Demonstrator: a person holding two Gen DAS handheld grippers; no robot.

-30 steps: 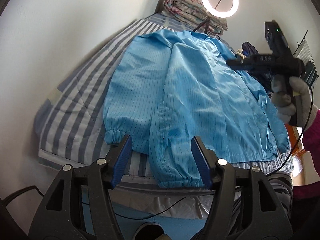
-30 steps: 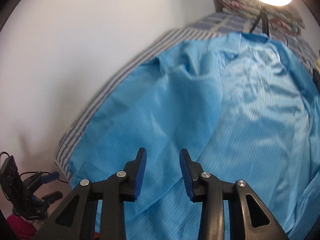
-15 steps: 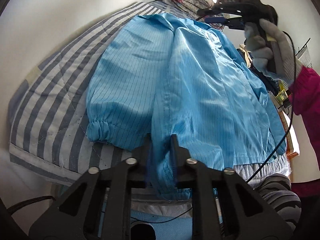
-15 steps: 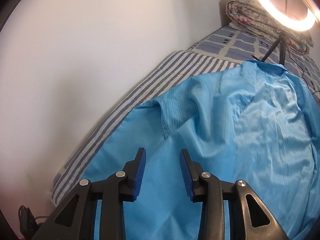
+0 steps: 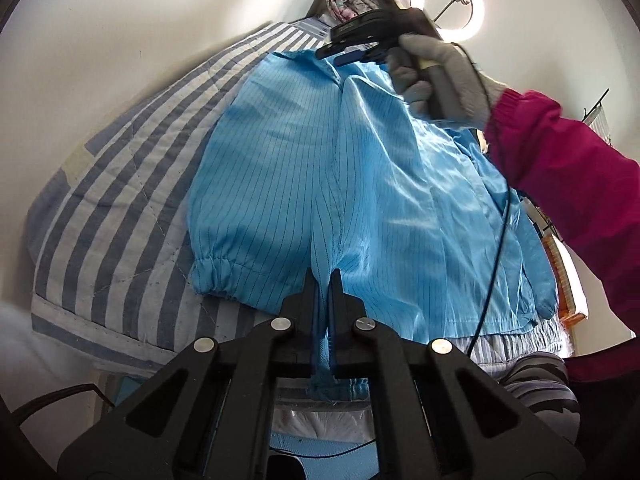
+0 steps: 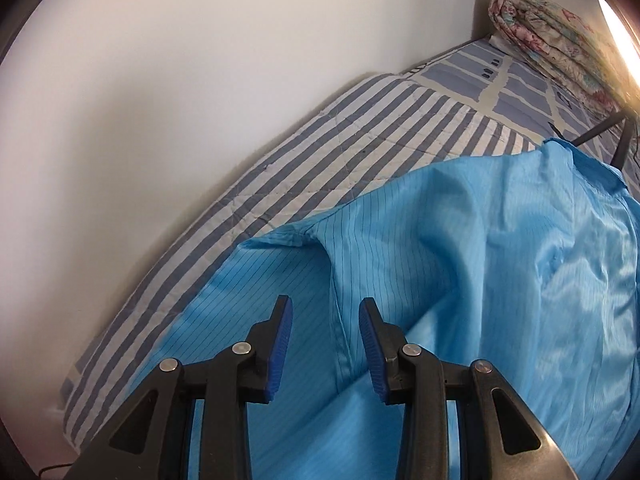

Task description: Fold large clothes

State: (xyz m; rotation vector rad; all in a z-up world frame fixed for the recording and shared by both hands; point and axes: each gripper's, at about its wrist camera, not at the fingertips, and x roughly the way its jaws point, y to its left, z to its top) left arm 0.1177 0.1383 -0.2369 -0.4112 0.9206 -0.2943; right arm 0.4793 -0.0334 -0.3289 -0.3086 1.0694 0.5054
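Blue cloth hides most of the bed (image 5: pixel 120 208): a light blue jacket (image 5: pixel 360 184) with thin dark pinstripes lies spread over the striped quilt (image 6: pixel 320 144), and its right sleeve and side run behind a pink sleeve (image 5: pixel 568 184) in the left wrist view. The jacket's lower hem drops below the bed edge and is cut off by the black gripper frame, so what lies under it cannot be made out. In the right wrist view the far right is washed out by glare from the ring light (image 5: pixel 447 10).

The left gripper (image 5: pixel 324 280) has just been closing, and its jaws now pinch the jacket's hem edge at the near end of the long seam, cloth bunched between them. The right gripper (image 6: pixel 326 320), held by a gloved hand (image 5: pixel 436 76), hovers over the shoulder area near the collar with its jaws narrowly parted and nothing pressed between the pads (the shoulder seam runs right beneath the gap).

The jacket is shiny, lightly wrinkled, with a gathered elastic cuff (image 5: pixel 218 276) on the sleeve folded across the front. A rolled floral blanket (image 6: pixel 548 36) sits at the head of the bed.
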